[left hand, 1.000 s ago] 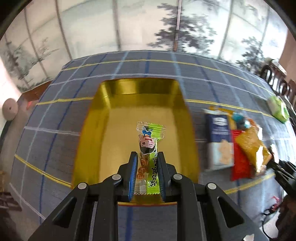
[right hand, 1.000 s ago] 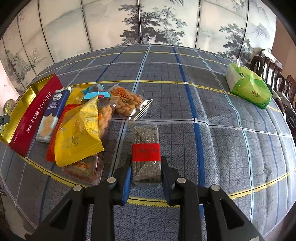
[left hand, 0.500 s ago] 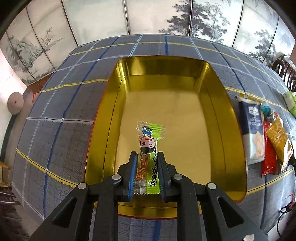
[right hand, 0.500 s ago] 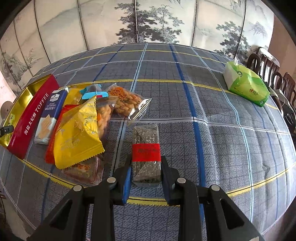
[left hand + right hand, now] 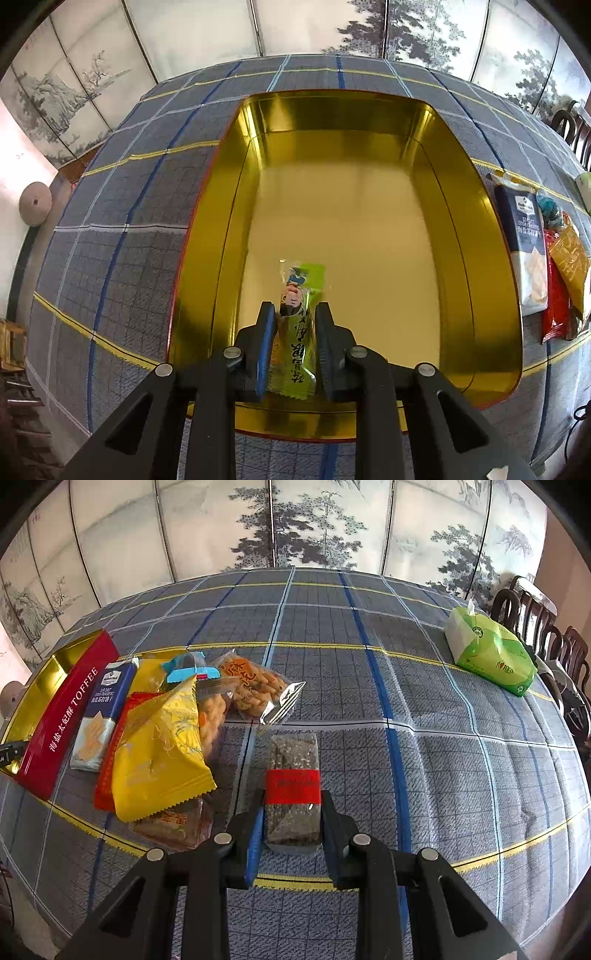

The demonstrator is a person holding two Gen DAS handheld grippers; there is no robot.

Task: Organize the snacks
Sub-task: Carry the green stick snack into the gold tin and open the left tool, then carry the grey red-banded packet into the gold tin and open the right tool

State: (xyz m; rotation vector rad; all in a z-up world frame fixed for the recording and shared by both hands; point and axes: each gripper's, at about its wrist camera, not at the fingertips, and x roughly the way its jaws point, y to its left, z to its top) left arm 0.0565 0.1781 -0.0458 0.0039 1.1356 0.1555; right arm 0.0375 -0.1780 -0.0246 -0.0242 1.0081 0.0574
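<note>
A gold tin [image 5: 480, 258] with a red outside lies open on the checked tablecloth. My left gripper [image 5: 295, 306] hangs over the tin's near end with a green stick snack [image 5: 297, 332] between its fingers. Its jaws are opening and the snack looks blurred and twisted, slipping downward. In the right wrist view my right gripper [image 5: 293, 797] is shut on a dark seed bar [image 5: 293, 760] with a red band, held just above the cloth. To its left lies the snack pile: a yellow packet [image 5: 159, 753], a blue cracker pack [image 5: 99, 716] and a clear bag of fried twists [image 5: 255, 690].
The tin's red TOFFEE side [image 5: 66, 716] borders the pile on the left. A green tissue pack [image 5: 491, 653] lies at the far right, with dark wooden chairs [image 5: 546, 627] behind it. A painted folding screen stands behind the table. The blue cracker pack [image 5: 524, 240] lies right of the tin.
My left gripper came down and in over the tin, which now fills the view. The green snack has twisted and slid lower between the pads. The right gripper and its bar stayed put.
</note>
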